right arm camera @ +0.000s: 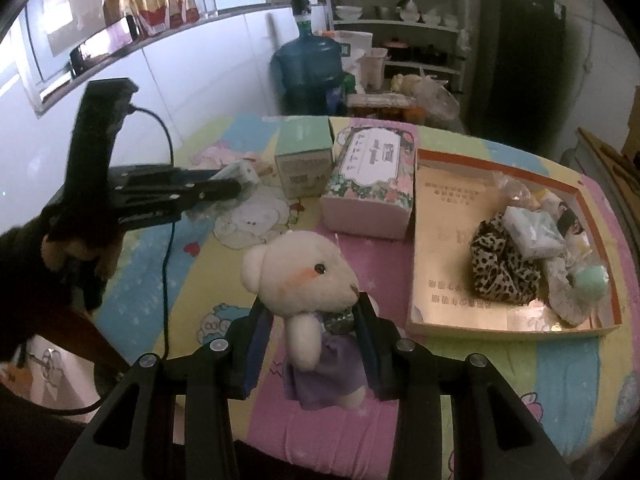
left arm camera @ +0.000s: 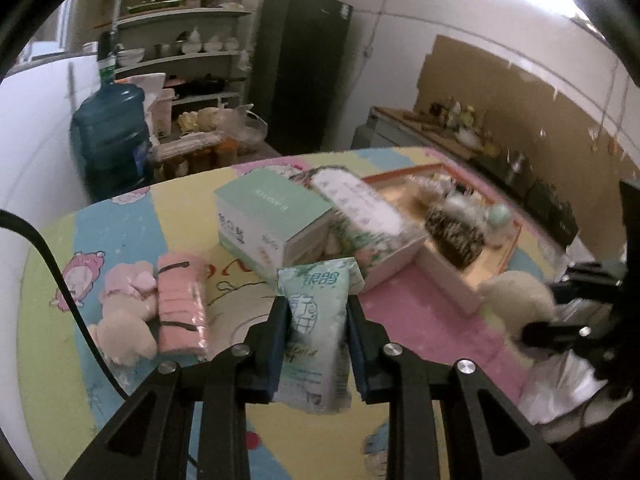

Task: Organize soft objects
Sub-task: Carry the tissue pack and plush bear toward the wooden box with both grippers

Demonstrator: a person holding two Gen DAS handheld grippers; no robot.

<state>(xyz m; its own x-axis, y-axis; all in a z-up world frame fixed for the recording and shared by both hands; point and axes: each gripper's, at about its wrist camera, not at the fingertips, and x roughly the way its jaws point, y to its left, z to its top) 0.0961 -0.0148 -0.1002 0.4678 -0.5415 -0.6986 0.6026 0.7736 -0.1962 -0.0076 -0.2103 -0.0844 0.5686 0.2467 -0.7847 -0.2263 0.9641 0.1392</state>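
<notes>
Tissue pack (left arm camera: 316, 332) — upright, lengthwise between pads

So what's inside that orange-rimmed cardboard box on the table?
The orange-rimmed box holds a leopard-print fabric piece, a pale wrapped packet lying on it, a mint-green pompom and some pale patterned cloth. Whatever lies beneath that pile is covered; the near half shows only printed cardboard.

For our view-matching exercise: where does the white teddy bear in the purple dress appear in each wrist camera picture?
Left wrist view: white teddy bear at the right edge, partly hidden by the right tongs.
Right wrist view: the bear sits bottom centre, gripped between those tongs.
Shared landmark: the floral tissue box, beside the orange-rimmed tray.
</notes>
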